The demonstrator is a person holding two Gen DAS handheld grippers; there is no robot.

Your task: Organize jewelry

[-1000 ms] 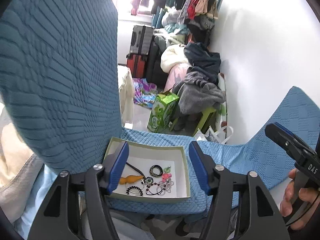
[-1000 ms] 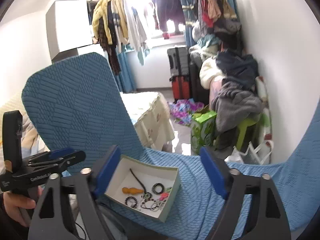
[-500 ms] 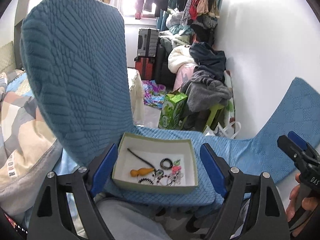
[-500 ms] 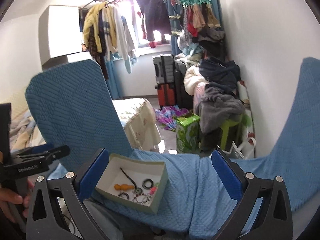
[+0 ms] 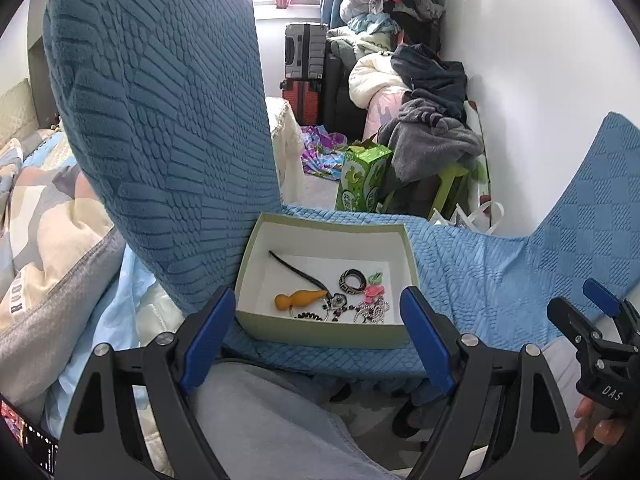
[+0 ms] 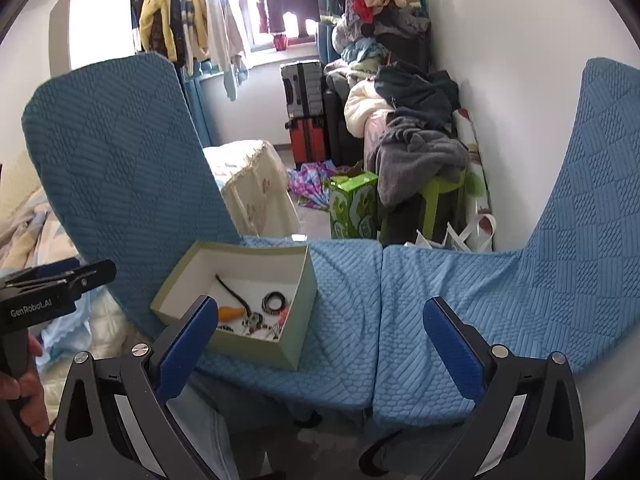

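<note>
A shallow pale green box (image 5: 320,336) with a white inside sits on a blue quilted seat (image 5: 472,264). In it lie an orange pendant (image 5: 298,299) on a black cord (image 5: 294,269), a black ring (image 5: 352,280), a pink charm (image 5: 373,289) and beaded chains (image 5: 370,312). My left gripper (image 5: 318,340) is open and empty, just in front of the box. My right gripper (image 6: 320,344) is open and empty, right of the box (image 6: 256,348), above the seat (image 6: 440,320). Each gripper shows at the edge of the other's view.
The blue seat back (image 5: 160,120) rises left of the box. A folded blue cushion (image 6: 592,200) stands at the right. Bedding (image 5: 40,216) lies at the left. Behind are a green carton (image 5: 362,178), suitcases (image 5: 306,60) and piled clothes (image 5: 432,120).
Both grippers have drawn back and lowered, so the box now sits between and beyond the fingers. The jaws look wider apart. The jewelry has not moved.
</note>
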